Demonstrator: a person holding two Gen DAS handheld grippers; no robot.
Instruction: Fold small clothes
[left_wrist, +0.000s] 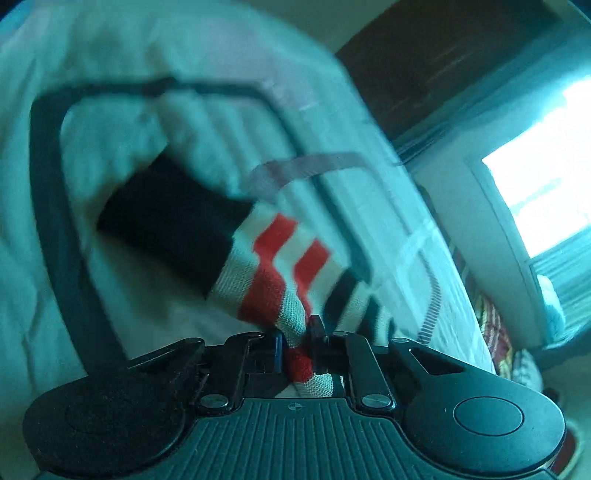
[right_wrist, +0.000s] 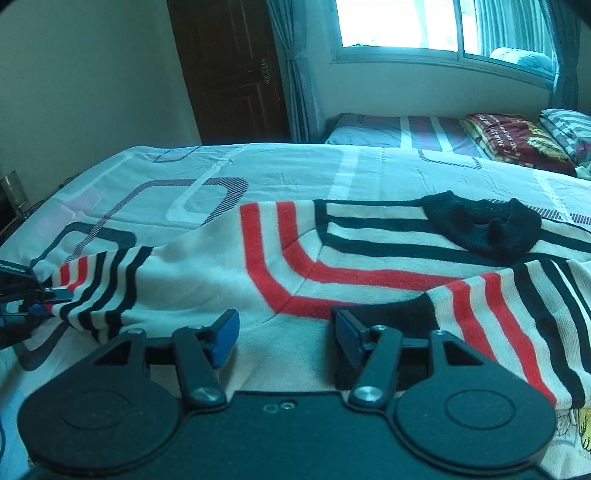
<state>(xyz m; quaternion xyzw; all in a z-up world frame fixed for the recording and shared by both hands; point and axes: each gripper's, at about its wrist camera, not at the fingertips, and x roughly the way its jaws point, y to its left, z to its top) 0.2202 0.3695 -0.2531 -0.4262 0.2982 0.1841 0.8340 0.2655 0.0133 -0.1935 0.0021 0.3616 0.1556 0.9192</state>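
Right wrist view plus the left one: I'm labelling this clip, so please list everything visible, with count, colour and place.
Striped sweater: one, white with red and black stripes, spread on the near bed.
Black collar: one, black knit, at the sweater's far right.
Bedsheet: one, pale with dark rounded outlines, under the sweater.
Second bed: one, striped cover, below the window.
Folded blanket: one, dark red and yellow, on the second bed.
Door: one, dark brown, back wall.
Window: one, bright, curtained.
Left gripper: one, black, shut on the sweater's edge.
Right gripper: one, black with blue pads, open above the sweater.
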